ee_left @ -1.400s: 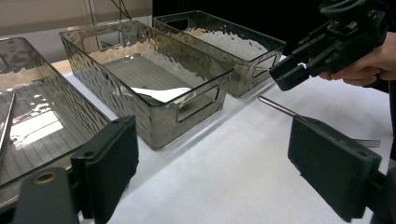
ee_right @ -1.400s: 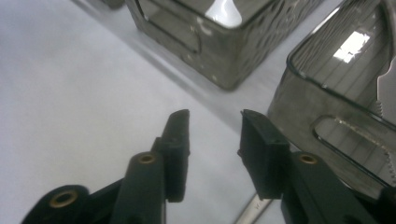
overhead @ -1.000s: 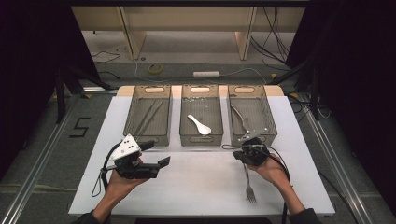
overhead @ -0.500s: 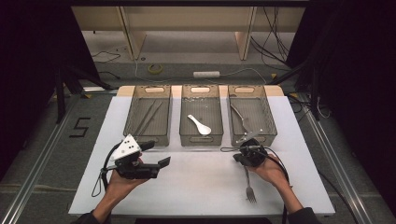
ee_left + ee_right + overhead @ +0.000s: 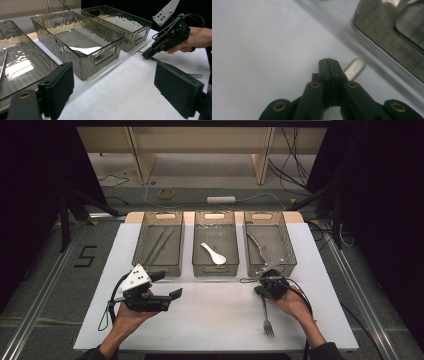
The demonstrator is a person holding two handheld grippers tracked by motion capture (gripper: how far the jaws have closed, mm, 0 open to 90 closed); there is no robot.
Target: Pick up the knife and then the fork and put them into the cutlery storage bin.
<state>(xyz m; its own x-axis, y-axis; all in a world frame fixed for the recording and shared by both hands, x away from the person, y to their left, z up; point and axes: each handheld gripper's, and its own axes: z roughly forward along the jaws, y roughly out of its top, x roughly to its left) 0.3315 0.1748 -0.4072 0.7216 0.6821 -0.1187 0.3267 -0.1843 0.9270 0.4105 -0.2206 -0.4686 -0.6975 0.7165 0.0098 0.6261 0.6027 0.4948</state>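
Little has shifted: right hand-held gripper point(image 5: 263, 292) clamps fork point(image 5: 267, 320) handle

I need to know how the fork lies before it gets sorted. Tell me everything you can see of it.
The fork is plain shiny metal with a long slim handle and thin tines. It lies flat on the white table cover, in front of the right-hand bin, tines toward the person, handle toward the bins. The right gripper sits over the handle near its rounded end, jaws shut; whether they pinch it is unclear.
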